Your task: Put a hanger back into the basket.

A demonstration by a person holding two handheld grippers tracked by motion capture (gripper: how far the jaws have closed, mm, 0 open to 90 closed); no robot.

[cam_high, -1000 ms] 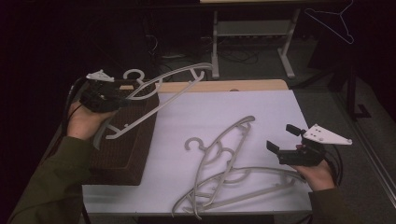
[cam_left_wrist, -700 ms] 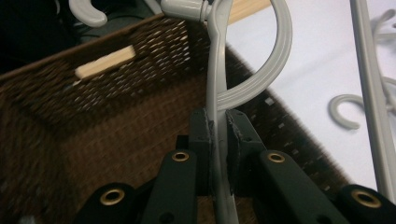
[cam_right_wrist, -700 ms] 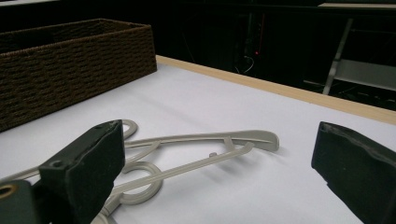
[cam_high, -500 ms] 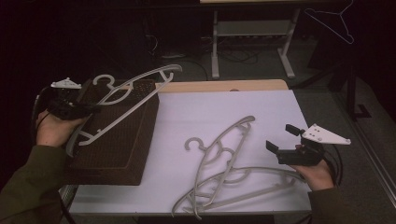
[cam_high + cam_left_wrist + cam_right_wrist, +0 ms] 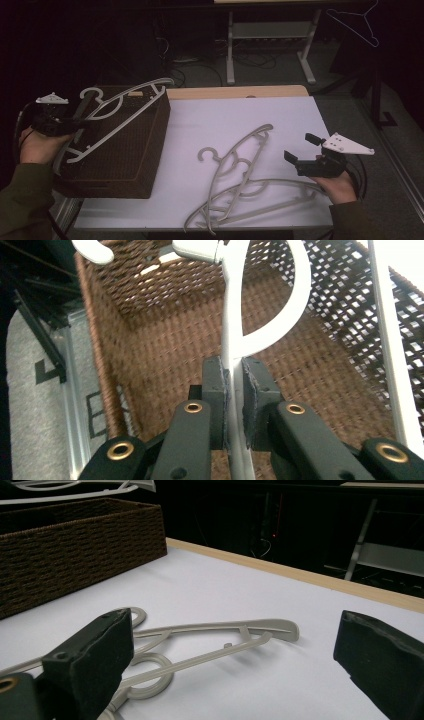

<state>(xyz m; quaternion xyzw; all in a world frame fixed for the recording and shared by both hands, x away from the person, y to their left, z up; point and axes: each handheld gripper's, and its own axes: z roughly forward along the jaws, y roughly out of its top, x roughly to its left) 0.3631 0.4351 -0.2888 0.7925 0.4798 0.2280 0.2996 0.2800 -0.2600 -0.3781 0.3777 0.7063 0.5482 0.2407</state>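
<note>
White hanger [image 5: 235,315] is clamped in the left tool [image 5: 233,390] over the wicker basket [image 5: 142,150]; right tool [image 5: 302,150] gapes wide, empty.

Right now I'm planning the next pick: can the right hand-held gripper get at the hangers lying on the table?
Probably yes. The right hand-held gripper is open, facing the hangers beside it on the white table, with nothing between them.

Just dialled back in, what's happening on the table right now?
The left gripper is shut on a white hanger and holds it over the brown wicker basket at the table's left edge. The right gripper is open, near the grey hangers lying tangled on the white tabletop, touching none of them.
</note>
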